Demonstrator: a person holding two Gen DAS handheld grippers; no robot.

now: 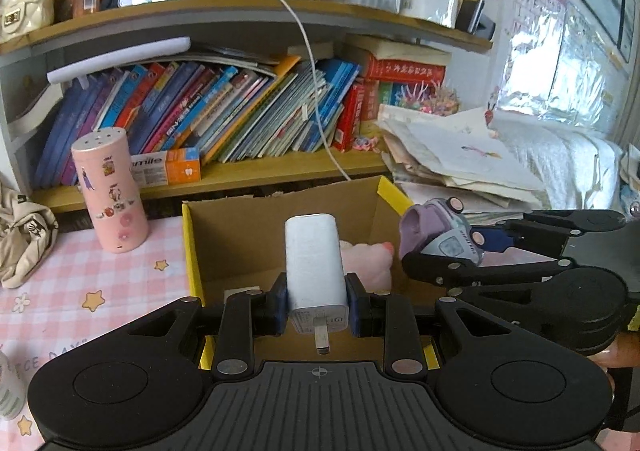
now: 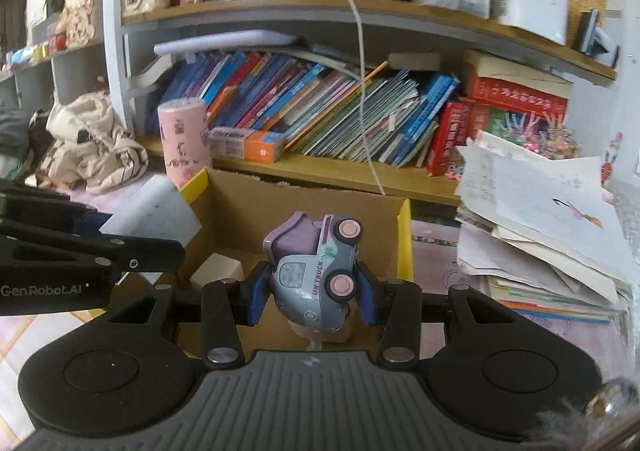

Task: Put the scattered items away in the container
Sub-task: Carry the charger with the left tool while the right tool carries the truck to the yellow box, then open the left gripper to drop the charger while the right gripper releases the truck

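Note:
My left gripper (image 1: 316,309) is shut on a white plug-in charger (image 1: 314,263), prongs toward the camera, held over the open cardboard box (image 1: 240,235) with yellow-taped edges. A pink plush (image 1: 370,257) lies inside the box. My right gripper (image 2: 314,291) is shut on a purple and grey toy truck (image 2: 316,267), tipped on its side above the same box (image 2: 320,207). In the left wrist view the truck (image 1: 440,235) hangs over the box's right wall. From the right wrist view the charger (image 2: 156,211) shows at the box's left corner, and a small white block (image 2: 218,269) lies inside.
A pink sticker-covered canister (image 1: 110,191) stands left of the box on the pink checked cloth. A beige bag (image 1: 24,235) lies further left. A loose paper stack (image 1: 460,159) crowds the right side. Behind is a packed bookshelf (image 1: 240,167), with a white cable (image 1: 316,91) hanging toward the box.

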